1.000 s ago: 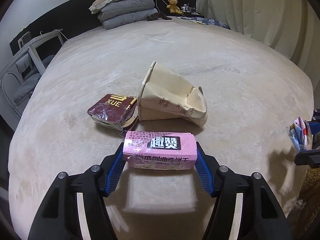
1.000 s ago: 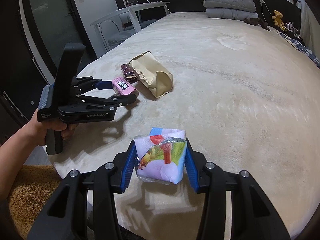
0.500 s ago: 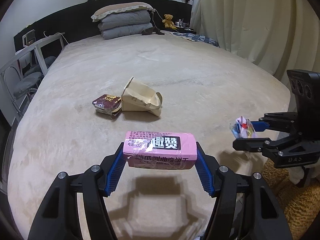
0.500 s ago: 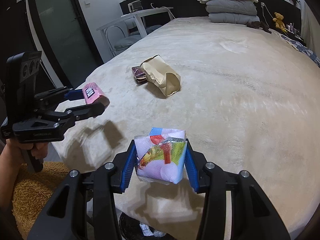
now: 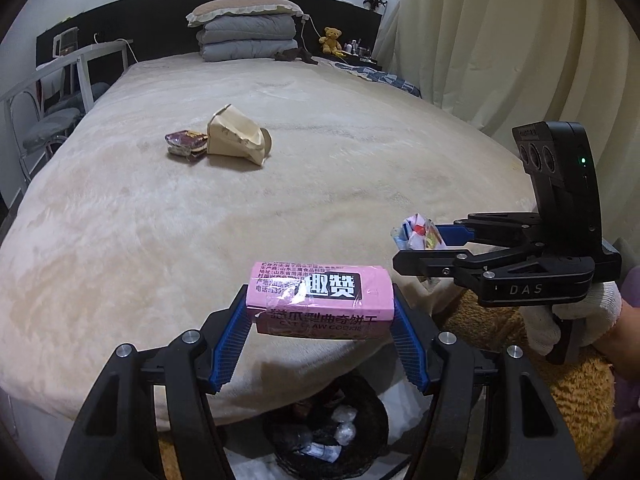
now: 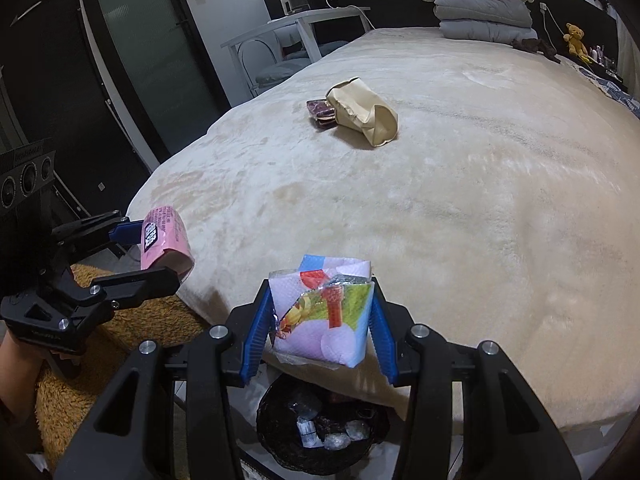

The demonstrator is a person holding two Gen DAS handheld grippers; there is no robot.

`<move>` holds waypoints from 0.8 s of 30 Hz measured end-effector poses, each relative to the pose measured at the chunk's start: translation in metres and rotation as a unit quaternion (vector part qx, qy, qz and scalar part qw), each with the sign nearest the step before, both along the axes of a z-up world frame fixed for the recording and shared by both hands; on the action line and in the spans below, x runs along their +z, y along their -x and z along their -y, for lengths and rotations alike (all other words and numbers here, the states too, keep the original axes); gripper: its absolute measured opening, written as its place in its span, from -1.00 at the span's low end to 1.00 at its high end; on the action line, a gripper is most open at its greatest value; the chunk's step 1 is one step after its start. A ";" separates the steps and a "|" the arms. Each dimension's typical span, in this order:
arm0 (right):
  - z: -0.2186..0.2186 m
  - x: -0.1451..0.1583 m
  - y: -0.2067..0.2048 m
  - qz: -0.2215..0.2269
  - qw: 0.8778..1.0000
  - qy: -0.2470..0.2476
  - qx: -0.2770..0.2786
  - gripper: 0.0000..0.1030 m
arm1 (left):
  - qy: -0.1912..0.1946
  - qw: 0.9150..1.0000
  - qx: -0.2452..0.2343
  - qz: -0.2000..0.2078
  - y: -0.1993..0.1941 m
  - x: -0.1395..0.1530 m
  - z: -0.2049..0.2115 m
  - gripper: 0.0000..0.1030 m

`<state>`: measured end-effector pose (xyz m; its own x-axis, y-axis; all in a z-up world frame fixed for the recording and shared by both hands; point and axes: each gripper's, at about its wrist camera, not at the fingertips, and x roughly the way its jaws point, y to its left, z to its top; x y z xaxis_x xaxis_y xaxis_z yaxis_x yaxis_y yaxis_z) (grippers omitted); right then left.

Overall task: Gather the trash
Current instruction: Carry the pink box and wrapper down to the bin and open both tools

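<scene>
Holding two pieces of trash at the near edge of the bed (image 5: 360, 168), we have our left claw (image 5: 320, 312) clamped on a pink cookie box (image 5: 320, 298) and our right claw (image 6: 318, 320) clamped on a crumpled colourful wrapper (image 6: 320, 316); in each view the blue pads press both sides of the item, so neither is loose. Below the claws, on the floor at the foot of the bed, stands a black bin (image 6: 280, 440) with a few scraps already inside, which we take to be pieces collected so far. The box hangs just above and slightly before the bin's rim in the left view, and the wrapper hangs above it in the right view, so we judge the carry nearly over and the drop not yet made. Left on the bed we count two more items, lying far from us toward the left: one tan paper bag (image 5: 238, 140) on its side and one dark red packet (image 5: 186, 146) touching its left end. So, as we see it: two pieces in hand, two still on the bed, one bin. A pillow stack, a teddy bear and small things at the far headboard look like belongings, not trash.
</scene>
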<state>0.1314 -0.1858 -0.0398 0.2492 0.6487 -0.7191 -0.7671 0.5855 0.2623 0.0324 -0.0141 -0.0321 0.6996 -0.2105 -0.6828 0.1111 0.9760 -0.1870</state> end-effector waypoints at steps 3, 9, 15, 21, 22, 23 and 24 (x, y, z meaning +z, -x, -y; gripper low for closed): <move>0.001 -0.006 0.009 -0.006 1.000 0.008 0.007 -0.10 | 0.011 1.000 -0.004 -0.017 0.008 -0.011 0.007 0.23; 0.005 -0.017 0.019 -0.024 0.999 0.020 0.015 -0.10 | 0.022 0.998 -0.016 -0.054 0.020 -0.034 0.020 0.23; 0.006 -0.036 0.033 -0.048 0.997 0.049 0.036 -0.10 | 0.028 0.995 -0.024 -0.093 0.028 -0.056 0.030 0.23; 0.005 -0.058 0.039 -0.075 0.992 0.083 0.049 -0.10 | 0.027 0.988 -0.031 -0.147 0.026 -0.083 0.037 0.23; 0.004 -0.063 0.041 -0.079 0.991 0.093 0.053 -0.10 | 0.025 0.987 -0.032 -0.159 0.024 -0.088 0.037 0.23; 0.003 -0.066 0.041 -0.081 0.990 0.099 0.055 -0.10 | 0.019 0.985 -0.032 -0.169 0.022 -0.093 0.038 0.23; 0.002 -0.069 0.042 -0.087 0.989 0.103 0.058 -0.10 | 0.015 0.983 -0.033 -0.179 0.021 -0.097 0.039 0.23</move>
